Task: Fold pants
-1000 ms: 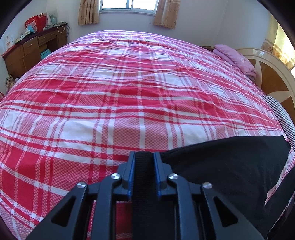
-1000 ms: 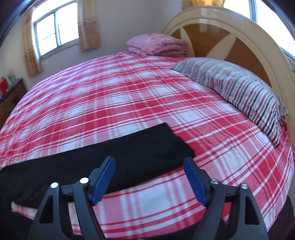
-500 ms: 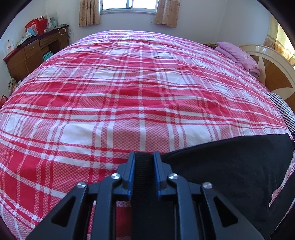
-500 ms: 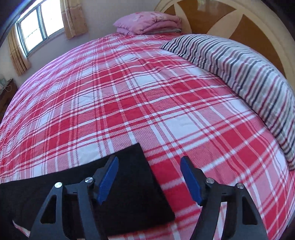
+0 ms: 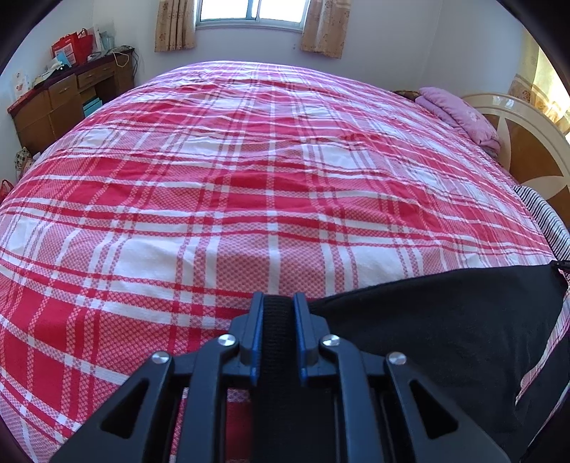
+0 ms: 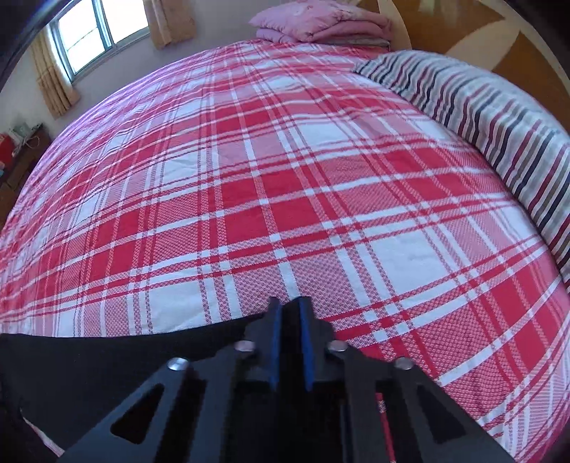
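Black pants (image 5: 445, 331) lie along the near edge of a bed with a red and white plaid cover (image 5: 270, 171). My left gripper (image 5: 278, 302) is shut on the pants' ribbed black band at their left end. In the right wrist view the pants (image 6: 107, 359) stretch away to the left. My right gripper (image 6: 290, 306) is shut on their right end, with black cloth between the blue pads.
A striped pillow (image 6: 498, 117) lies at the right by the wooden headboard (image 5: 527, 153). A folded pink quilt (image 6: 320, 25) sits at the far corner. A wooden desk (image 5: 60, 103) with clutter stands at the left wall under a curtained window (image 5: 249, 10).
My right gripper has moved down onto the pants' right end and closed on it; it was wide open before. My left gripper has kept its hold and shifted slightly.
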Tool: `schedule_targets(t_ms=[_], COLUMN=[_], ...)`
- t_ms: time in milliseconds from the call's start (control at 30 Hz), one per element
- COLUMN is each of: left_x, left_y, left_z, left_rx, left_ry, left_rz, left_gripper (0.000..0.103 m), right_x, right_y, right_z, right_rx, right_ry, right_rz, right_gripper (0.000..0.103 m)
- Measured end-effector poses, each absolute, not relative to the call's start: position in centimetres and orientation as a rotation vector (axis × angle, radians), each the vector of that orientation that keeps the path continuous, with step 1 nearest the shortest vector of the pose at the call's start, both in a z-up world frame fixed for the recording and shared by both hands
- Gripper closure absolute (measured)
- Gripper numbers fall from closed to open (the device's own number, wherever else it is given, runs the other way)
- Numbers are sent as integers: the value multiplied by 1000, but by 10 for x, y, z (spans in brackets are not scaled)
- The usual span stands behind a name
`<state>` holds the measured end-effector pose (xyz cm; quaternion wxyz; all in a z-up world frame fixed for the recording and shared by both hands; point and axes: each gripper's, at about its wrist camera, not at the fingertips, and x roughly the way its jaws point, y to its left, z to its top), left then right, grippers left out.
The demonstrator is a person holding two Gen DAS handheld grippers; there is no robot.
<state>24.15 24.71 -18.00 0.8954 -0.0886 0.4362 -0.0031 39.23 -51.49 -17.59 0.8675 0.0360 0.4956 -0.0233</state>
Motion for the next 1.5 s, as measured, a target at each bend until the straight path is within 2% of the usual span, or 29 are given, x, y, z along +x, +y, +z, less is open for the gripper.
schedule_targets(t_ms=[433,767,1133,1367,1500], left_x=[213,152,70,45,30], left_y=[252,256,263,254,249], left_z=[-140,-105,-140,-154,-162], left_rx=[-246,-285,-338,-237,-159], left_ry=[766,606,545,561,571], left_rz=[-69,-136,-225,-272,-267], left_gripper=[89,89,89,88,85], right_x=[327,236,130,105,96], right_y=[-509,-518,-554,-569,-570], right_z=[-104,-70,-114,-142,-143], right_rx=[66,95,209,263,247], right_ry=[836,663,653,679,657], right_rz=[-11,5,-21,-55,-93], right_gripper=[99,99,99,99,96])
